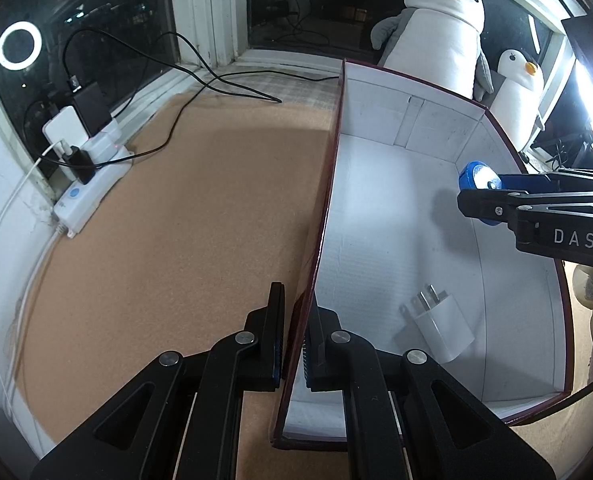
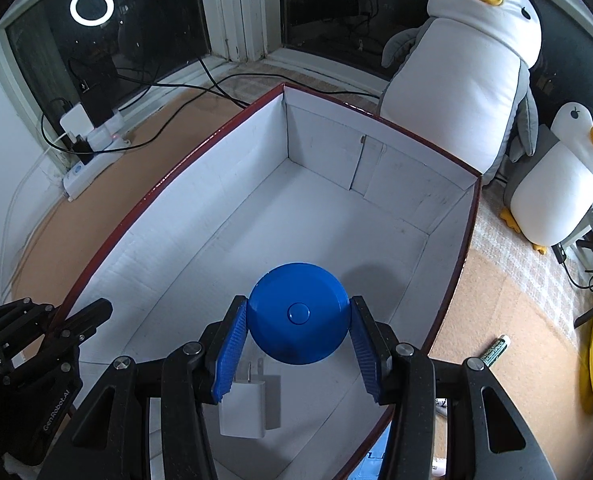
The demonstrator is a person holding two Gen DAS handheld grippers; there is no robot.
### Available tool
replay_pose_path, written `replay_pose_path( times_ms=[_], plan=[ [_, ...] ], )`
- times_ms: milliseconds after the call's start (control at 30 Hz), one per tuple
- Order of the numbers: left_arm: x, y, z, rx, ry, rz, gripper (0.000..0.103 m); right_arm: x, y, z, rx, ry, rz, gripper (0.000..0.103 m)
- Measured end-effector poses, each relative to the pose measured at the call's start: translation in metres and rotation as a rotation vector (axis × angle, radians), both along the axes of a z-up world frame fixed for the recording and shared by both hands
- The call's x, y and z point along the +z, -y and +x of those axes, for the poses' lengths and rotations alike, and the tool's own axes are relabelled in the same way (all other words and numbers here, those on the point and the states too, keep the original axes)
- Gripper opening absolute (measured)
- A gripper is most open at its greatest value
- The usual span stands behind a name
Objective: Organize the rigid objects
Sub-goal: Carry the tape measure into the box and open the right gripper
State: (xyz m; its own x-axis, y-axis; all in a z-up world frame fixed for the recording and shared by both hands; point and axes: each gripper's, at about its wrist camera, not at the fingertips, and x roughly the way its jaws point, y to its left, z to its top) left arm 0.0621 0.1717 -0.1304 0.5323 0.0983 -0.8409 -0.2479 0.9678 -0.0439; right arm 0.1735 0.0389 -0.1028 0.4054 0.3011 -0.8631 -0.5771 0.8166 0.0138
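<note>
Open-top box [image 2: 200,216], white inside w/ dark red rim, sits on a tan cork-like surface [image 1: 176,208]. One item lies on the box floor: white wall charger [image 1: 442,328], prongs pointing toward the far wall, near the corner closest to both cameras; in right wrist view it lies just below the gripper pads.

Right gripper [image 2: 298,338] is over the box interior, its blue ribbed pads [image 2: 228,356] pressed against either side of a round blue disc-shaped object [image 2: 296,314] w/ a small raised button at center. Disc is held above the box floor, shadow on the floor behind it. Left wrist view shows the same disc edge-on at the tip of the right gripper, above the box's right part.

Left gripper [image 1: 296,344] straddles the box's left wall: one finger outside, one inside. Fingers are close around the wall, but can't tell for sure if they pinch it.

Outside the box: two plush penguins [image 2: 468,80] beyond the far wall, power strip [image 1: 92,184] w/ plugs and cables by the window, a green tube [image 2: 494,350] on the surface to the right.
</note>
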Motion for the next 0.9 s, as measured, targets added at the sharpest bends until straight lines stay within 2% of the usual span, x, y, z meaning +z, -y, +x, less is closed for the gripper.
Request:
replay_pose_path(
  times_ms=[167,267,333,667,900],
  plan=[
    [0.000,0.000,-0.001,0.000,-0.002,0.002,0.006,0.000,0.001,0.001,-0.004,0.005,0.000,0.048],
    [0.000,0.000,-0.001,0.001,-0.002,0.001,0.006,0.002,0.001,0.000,0.000,0.016,-0.001,0.056],
    [-0.001,0.000,-0.001,0.000,-0.002,0.003,0.006,0.003,0.001,-0.001,0.000,0.023,-0.001,0.057],
    [0.000,0.000,0.000,0.001,-0.005,0.002,0.006,0.007,0.008,-0.005,-0.007,0.020,0.017,0.058],
    [-0.001,0.000,0.000,0.000,-0.011,0.004,0.006,0.016,0.028,-0.010,-0.036,0.027,0.048,0.058]
  ],
)
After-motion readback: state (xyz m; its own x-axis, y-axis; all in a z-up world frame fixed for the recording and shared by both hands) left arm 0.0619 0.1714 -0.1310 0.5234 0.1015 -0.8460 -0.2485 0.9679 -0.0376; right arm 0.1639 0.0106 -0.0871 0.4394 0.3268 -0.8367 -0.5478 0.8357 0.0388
